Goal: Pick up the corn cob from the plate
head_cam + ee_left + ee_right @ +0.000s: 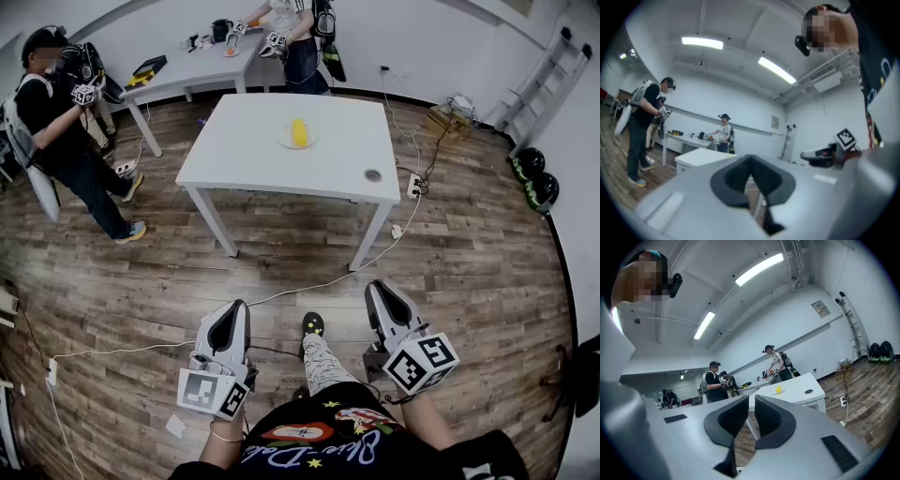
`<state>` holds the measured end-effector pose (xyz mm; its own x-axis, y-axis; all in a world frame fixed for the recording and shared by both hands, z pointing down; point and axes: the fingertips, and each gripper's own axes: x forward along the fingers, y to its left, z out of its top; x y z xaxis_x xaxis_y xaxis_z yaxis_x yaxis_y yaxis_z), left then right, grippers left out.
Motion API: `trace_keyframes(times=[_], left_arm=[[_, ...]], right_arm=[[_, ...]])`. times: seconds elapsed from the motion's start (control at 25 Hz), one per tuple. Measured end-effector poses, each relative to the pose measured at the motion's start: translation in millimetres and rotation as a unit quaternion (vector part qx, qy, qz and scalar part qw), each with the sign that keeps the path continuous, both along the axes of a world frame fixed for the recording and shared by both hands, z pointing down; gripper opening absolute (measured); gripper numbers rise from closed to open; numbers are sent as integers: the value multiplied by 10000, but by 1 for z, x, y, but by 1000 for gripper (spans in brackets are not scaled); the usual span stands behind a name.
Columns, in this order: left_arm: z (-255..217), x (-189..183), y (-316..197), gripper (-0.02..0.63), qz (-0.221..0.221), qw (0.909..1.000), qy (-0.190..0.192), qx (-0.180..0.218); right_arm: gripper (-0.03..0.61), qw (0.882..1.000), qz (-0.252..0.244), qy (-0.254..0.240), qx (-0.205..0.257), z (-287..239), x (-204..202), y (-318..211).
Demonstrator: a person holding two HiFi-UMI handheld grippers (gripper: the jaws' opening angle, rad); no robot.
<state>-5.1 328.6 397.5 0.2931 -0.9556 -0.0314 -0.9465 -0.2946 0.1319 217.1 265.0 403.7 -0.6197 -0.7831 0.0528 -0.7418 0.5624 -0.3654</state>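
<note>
One yellow corn cob (299,131) lies on one round white plate (285,142) towards the far side of the nearer white rectangular table (244,150), well apart from both grey hand-held grippers. The left gripper (233,311) and the right gripper (380,291), held level in the foreground, each have their two black-padded jaws drawn together with nothing between them. The head view shows two tables and two other people: one person standing at left (66,122) and one person at the back (300,42) beside the farther white table (192,67).
</note>
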Motion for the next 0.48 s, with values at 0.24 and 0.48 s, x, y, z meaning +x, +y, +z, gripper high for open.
trace_keyframes(times=[0.24,0.48], left_arm=[[-5,-9,-118,-11,-65,9998,-130,149],[-36,-3,-239,-11,75,9984,-314,472]], right_arm=[[21,9999,-117,7,56,2,-6,-124],[80,9986,-482,-192,117,-17,-25,-253]])
